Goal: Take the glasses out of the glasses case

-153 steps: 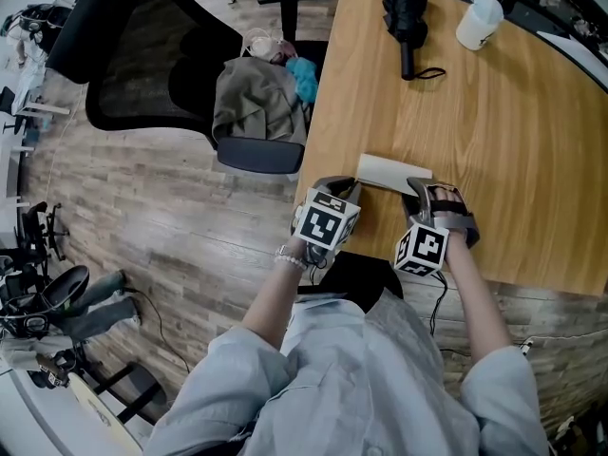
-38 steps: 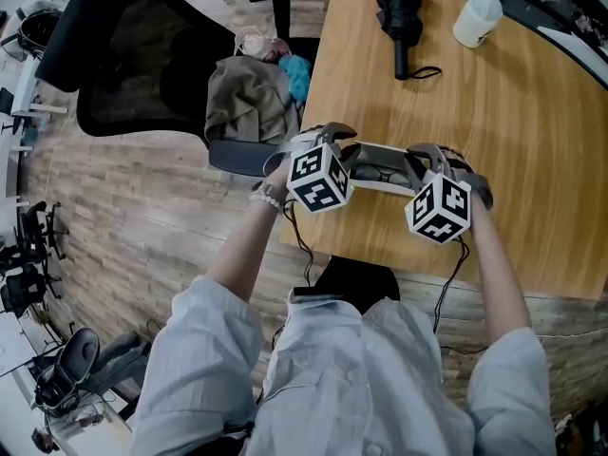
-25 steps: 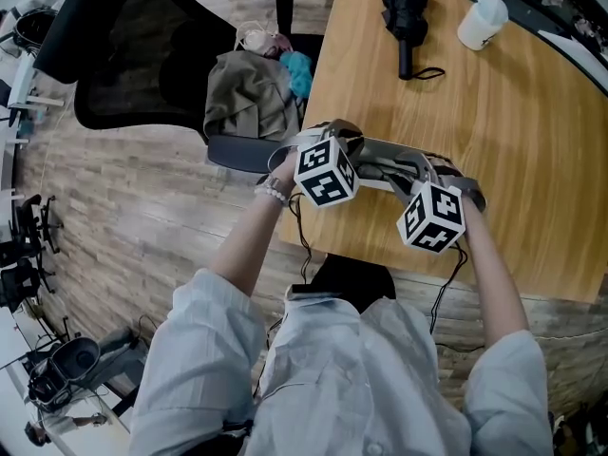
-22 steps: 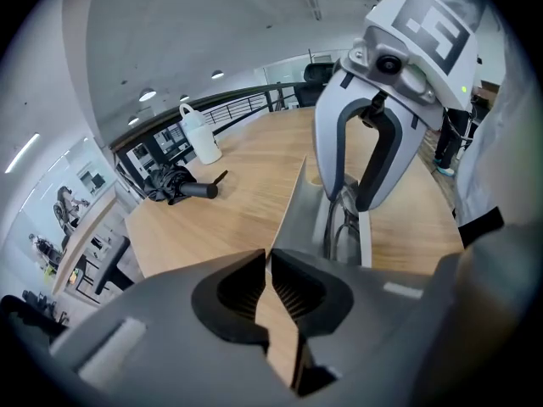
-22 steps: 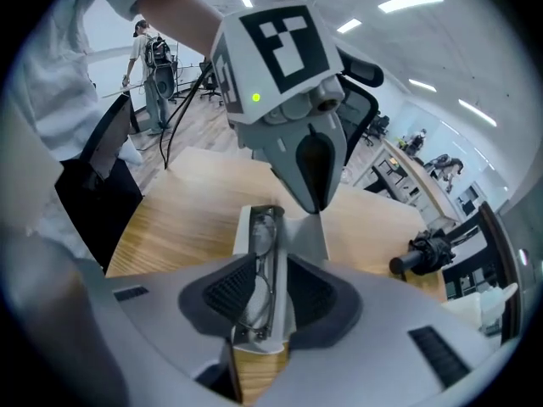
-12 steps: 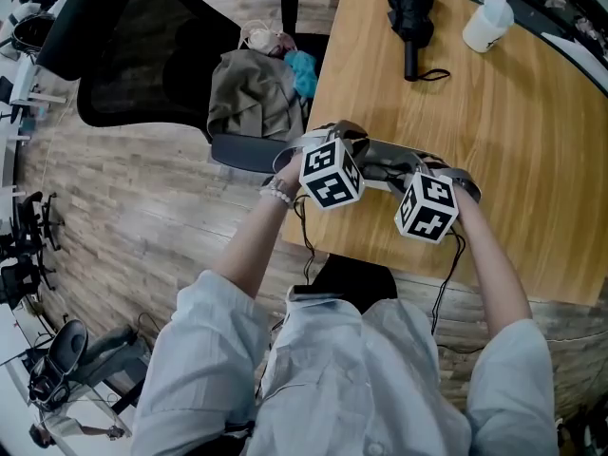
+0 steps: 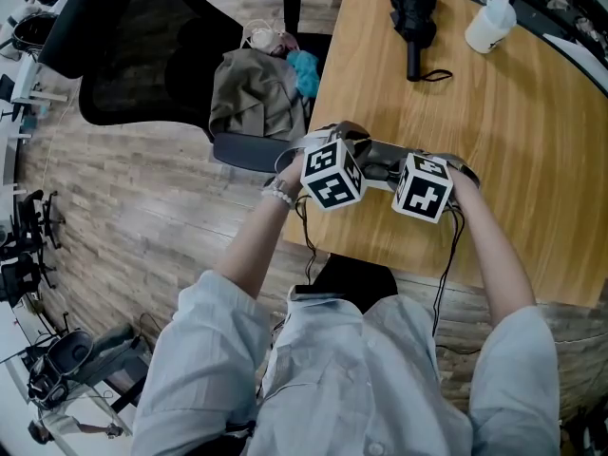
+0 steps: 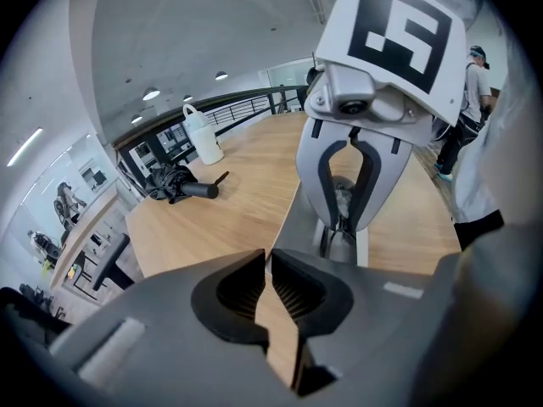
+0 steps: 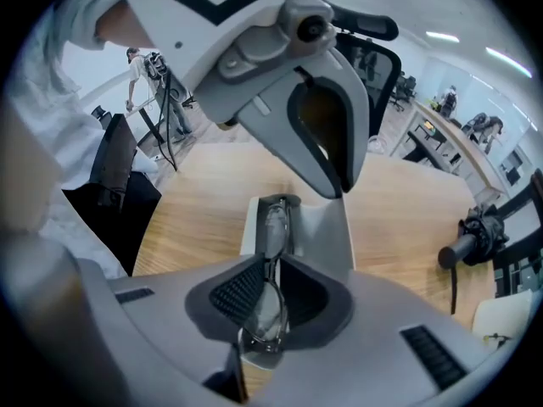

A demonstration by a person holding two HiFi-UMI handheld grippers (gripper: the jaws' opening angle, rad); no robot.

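Grey right gripper (image 9: 271,299) jaws, just closing, pinch one lens of the glasses (image 9: 271,227) at lower centre | rest of glasses runs up-frame into open white glasses case (image 9: 327,236) | left gripper (image 8: 270,288) jaws nearly together, clamping the case's edge | case rests on wooden table (image 7: 532,141) | black umbrella (image 7: 413,17) top right

Your table (image 7: 532,160): black umbrella (image 7: 410,12) at its far edge; white bottle (image 7: 489,27) far right; office chair (image 7: 142,65) off its left side.
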